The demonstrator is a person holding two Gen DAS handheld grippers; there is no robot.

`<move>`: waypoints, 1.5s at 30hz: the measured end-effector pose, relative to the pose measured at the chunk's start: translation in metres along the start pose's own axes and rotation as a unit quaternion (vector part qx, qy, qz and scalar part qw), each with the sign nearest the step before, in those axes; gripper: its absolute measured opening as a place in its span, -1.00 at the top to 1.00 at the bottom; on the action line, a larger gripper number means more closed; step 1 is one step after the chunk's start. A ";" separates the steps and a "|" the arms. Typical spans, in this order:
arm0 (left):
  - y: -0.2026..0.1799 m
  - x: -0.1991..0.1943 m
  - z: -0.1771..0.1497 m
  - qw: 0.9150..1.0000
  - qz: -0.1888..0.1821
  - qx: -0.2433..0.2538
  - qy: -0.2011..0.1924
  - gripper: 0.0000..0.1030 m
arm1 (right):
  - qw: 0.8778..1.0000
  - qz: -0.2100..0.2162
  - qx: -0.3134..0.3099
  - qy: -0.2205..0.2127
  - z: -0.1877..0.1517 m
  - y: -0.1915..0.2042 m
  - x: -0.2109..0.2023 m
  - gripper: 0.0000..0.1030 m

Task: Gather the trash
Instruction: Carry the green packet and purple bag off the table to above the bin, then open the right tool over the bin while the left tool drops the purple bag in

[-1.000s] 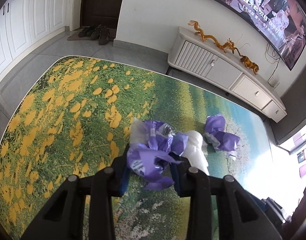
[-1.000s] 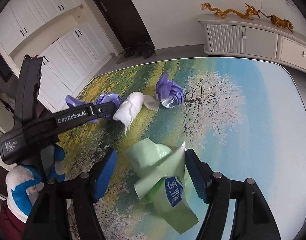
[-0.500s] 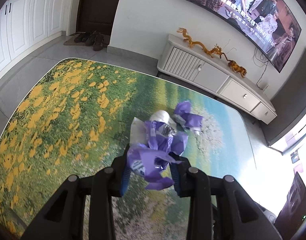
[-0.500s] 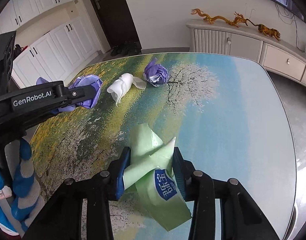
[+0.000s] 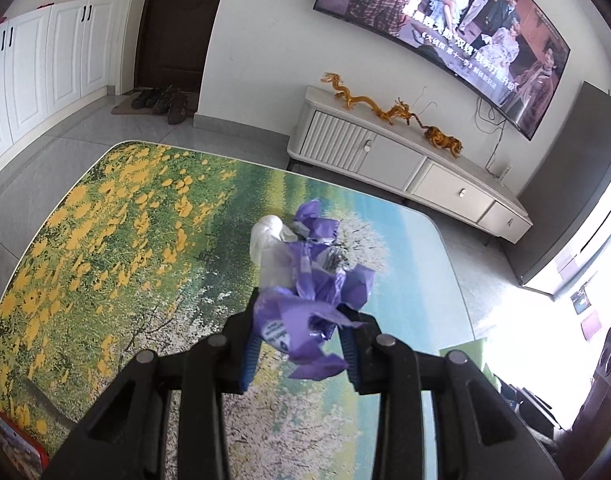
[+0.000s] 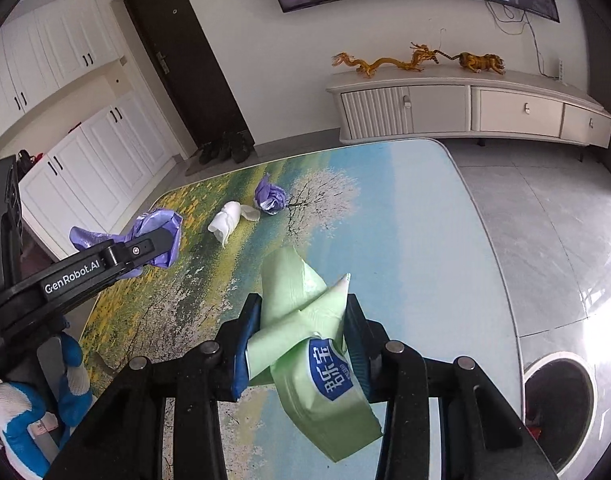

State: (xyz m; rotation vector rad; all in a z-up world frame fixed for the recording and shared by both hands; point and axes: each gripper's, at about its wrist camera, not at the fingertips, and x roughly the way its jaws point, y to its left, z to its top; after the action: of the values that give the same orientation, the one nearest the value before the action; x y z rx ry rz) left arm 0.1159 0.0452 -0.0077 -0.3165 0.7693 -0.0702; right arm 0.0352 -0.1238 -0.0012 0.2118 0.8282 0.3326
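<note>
My left gripper (image 5: 301, 340) is shut on a crumpled purple wrapper (image 5: 305, 308) and holds it above the table; it also shows in the right wrist view (image 6: 161, 236). My right gripper (image 6: 301, 340) is shut on a light green wrapper (image 6: 305, 332) with a blue label, lifted off the table. A crumpled white tissue (image 6: 225, 222) and a second purple wrapper (image 6: 270, 199) lie on the table (image 6: 417, 240) beyond both grippers; in the left wrist view the tissue (image 5: 267, 236) and that wrapper (image 5: 315, 222) are partly hidden behind the held one.
A round bin (image 6: 557, 404) stands on the floor beside the table's right edge. A white TV cabinet (image 6: 465, 108) with dragon ornaments stands beyond the table's far end. A red item (image 5: 17, 444) lies at the table's near left corner.
Both grippers have risen and pulled back from the table with their wrappers. The right gripper closed on the green wrapper about a second ago. The tissue and second purple wrapper stayed put.
</note>
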 end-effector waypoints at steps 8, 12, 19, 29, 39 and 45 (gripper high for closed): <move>-0.037 -0.021 -0.012 0.999 -0.029 0.030 -0.005 0.37 | 0.997 -0.039 0.053 -0.041 -0.002 -0.042 -0.053 0.26; -0.070 -0.024 -0.021 0.996 -0.060 0.059 0.007 0.37 | 0.992 -0.072 0.084 -0.062 -0.008 -0.076 -0.082 0.26; -0.140 -0.016 -0.047 0.986 -0.111 0.113 0.047 0.37 | 0.977 -0.128 0.148 -0.080 -0.030 -0.146 -0.122 0.26; -0.248 0.019 -0.105 0.956 -0.170 0.208 0.122 0.36 | 0.950 -0.178 0.248 -0.063 -0.081 -0.244 -0.138 0.25; -0.325 0.073 -0.166 0.922 -0.206 0.256 0.205 0.28 | 0.924 -0.197 0.327 -0.019 -0.133 -0.319 -0.119 0.18; -0.347 0.096 -0.183 0.903 -0.238 0.249 0.255 -0.03 | 0.910 -0.206 0.359 -0.003 -0.153 -0.343 -0.111 -0.01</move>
State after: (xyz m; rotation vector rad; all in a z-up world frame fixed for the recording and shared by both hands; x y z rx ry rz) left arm 0.0764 -0.3487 -0.0896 0.0175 1.1447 -0.8284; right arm -0.0782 -0.4743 -0.1330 0.7113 0.9398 -0.3898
